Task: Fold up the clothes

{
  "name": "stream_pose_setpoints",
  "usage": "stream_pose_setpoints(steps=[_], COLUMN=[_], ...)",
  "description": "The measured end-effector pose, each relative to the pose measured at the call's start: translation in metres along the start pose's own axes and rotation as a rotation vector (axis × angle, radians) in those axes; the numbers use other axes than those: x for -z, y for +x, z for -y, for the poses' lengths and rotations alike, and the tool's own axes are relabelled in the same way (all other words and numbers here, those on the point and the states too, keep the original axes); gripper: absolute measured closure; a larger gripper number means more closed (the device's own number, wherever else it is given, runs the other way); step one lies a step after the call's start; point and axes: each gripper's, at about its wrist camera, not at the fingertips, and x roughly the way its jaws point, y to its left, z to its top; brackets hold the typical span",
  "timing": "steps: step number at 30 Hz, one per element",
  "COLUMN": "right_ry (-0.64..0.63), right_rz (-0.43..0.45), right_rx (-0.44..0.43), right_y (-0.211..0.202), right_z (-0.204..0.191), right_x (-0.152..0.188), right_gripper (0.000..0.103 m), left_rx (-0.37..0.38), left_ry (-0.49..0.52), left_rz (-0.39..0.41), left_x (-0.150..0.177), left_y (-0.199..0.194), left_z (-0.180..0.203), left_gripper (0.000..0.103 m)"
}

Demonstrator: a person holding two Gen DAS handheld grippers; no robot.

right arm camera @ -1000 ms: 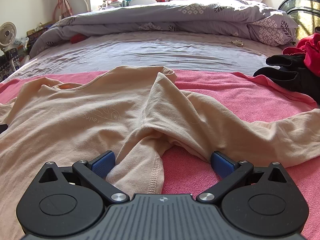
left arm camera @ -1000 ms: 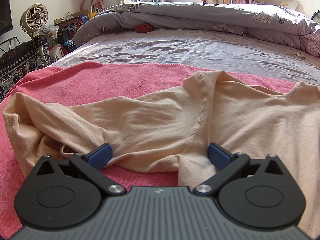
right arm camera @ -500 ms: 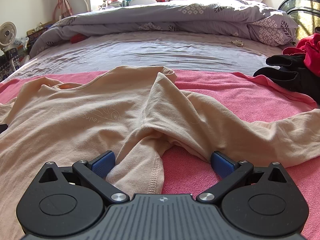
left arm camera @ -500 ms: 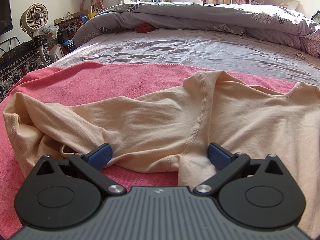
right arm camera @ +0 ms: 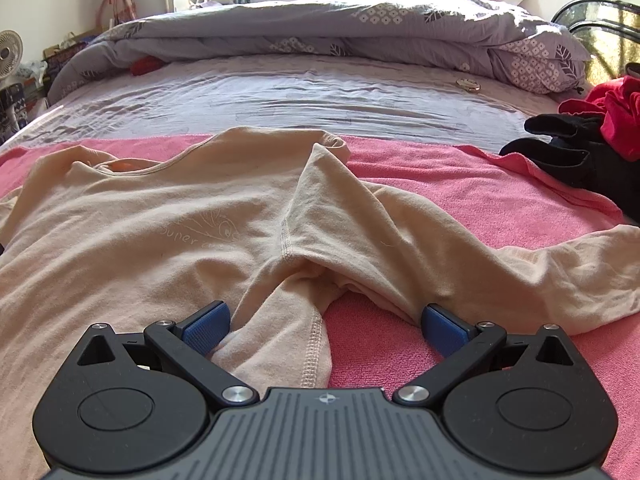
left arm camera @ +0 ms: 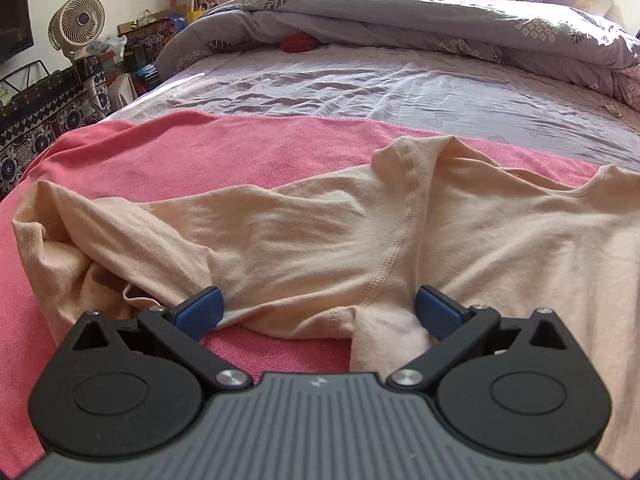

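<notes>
The left gripper (left arm camera: 318,312) and right gripper (right arm camera: 326,328), both spread wide and grasping nothing, each straddle one underarm fold of the beige shirt (right arm camera: 140,240), which lies lengthwise across frame centre on the pink towel (right arm camera: 460,200).

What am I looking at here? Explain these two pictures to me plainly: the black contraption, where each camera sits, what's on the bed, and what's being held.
Each black shape at the bottom is a hand-held gripper; a person carries one in each hand, and a camera on each looks forward along its two blue-tipped fingers.

The left wrist view shows the left gripper, the right wrist view the right gripper. Both are open, with the fingers spread wide and holding nothing.

On the bed, a peach long-sleeved shirt lies spread on a pink blanket. Each gripper straddles bunched cloth near one underarm of the shirt. Behind lie a grey sheet and a rolled duvet. Black and red clothes sit at the right.
</notes>
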Motion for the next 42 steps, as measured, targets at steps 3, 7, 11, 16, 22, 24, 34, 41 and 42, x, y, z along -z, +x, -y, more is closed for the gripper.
stream_pose_setpoints(steps=[3, 7, 11, 16, 22, 24, 34, 41, 42], right_ry=[0.046, 0.057, 0.125, 0.132, 0.126, 0.107, 0.021, 0.031, 0.034], right_rz=[-0.047, -0.056, -0.155, -0.336, -0.448, -0.461, -0.501, -0.495, -0.502], right_rx=[0.038, 0.056, -0.081, -0.190, -0.186, -0.175, -0.114, -0.126, -0.139], right_y=[-0.012, -0.049, -0.093, -0.136, -0.148, -0.144, -0.108, -0.123, -0.128], right_z=[0.009, 0.025, 0.040, 0.040, 0.025, 0.019, -0.013, -0.007, -0.002], right_x=[-0.009, -0.007, 0.014, 0.054, 0.074, 0.074, 0.072, 0.067, 0.067], right_gripper=[0.000, 0.000, 0.001, 0.008, 0.021, 0.021, 0.000, 0.028, 0.033], left_rx=[0.027, 0.017, 0.021, 0.104, 0.145, 0.129, 0.085, 0.177, 0.217], left_ry=[-0.011, 0.046, 0.156, 0.193, 0.159, 0.164, 0.109, 0.032, 0.017], left_rz=[-0.104, -0.231, -0.259, -0.446, -0.695, -0.740, -0.885, -0.907, -0.906], left_x=[-0.013, -0.026, -0.017, 0.027, 0.065, 0.066, 0.059, 0.045, 0.044], left_y=[-0.002, -0.017, -0.068, -0.123, -0.131, -0.118, -0.084, -0.109, -0.117], left_z=[-0.007, -0.010, -0.003, -0.007, -0.009, -0.006, 0.001, -0.012, -0.015], left_gripper=[0.000, 0.001, 0.001, 0.001, 0.001, 0.001, 0.000, 0.001, 0.001])
